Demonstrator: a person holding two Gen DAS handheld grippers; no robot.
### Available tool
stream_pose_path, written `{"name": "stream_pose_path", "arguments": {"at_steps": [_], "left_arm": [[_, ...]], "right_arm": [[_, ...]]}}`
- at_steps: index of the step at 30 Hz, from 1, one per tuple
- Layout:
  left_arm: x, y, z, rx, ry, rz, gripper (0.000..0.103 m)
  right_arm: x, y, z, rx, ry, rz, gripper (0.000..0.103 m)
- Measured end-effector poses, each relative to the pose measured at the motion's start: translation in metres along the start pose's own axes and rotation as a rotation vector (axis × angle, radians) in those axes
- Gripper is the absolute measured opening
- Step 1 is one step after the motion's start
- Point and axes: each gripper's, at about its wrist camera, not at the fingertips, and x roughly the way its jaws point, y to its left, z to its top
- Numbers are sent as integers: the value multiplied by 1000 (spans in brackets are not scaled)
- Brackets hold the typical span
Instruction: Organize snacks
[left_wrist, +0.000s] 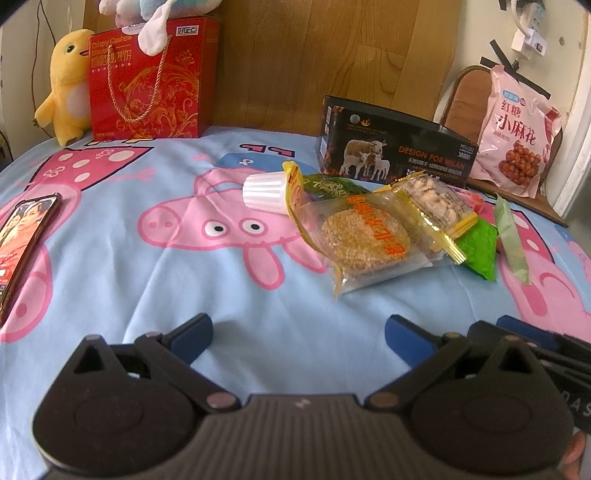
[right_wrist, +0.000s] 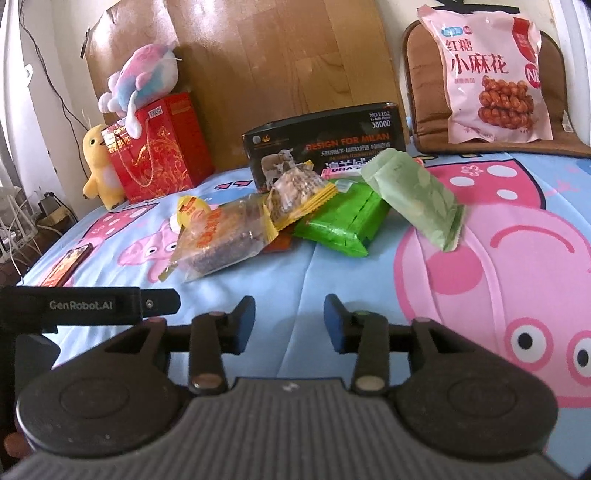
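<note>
Place: a bedroom in a home.
Bedding: a light-blue cartoon-pig quilt (right_wrist: 332, 269) covered the bed.
Headboard: a brown wooden panel (left_wrist: 332, 62) stood against the cream wall.
Toys: a yellow plush duck (left_wrist: 64, 81) and a pastel pink-and-blue plush animal (right_wrist: 147, 77) sat at the bed's head, beside and atop a red paper gift bag (left_wrist: 147, 81).
Personal items: a dark smartphone (left_wrist: 22, 240) lay on the quilt.
Wiring: a white power strip (left_wrist: 532, 22) hung on the wall.
</note>
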Motion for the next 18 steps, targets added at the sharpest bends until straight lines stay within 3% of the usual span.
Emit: {"name": "stream_pose_path", "arguments": {"at_steps": [6, 10, 14, 18], "left_arm": [[-6, 20, 8, -71, 10, -70, 102], [-17, 34, 25, -75, -63, -48, 98], [-7, 52, 47, -150, -12, -166, 94], [18, 61, 60, -239, 74, -300, 82]], "right_arm": [[0, 1, 1, 5, 1, 10, 51], [-1, 1, 9, -10, -13, 5, 51], [1, 3, 28, -36, -49, 26, 55], [15, 4, 46, -48, -38, 65, 56]]}}
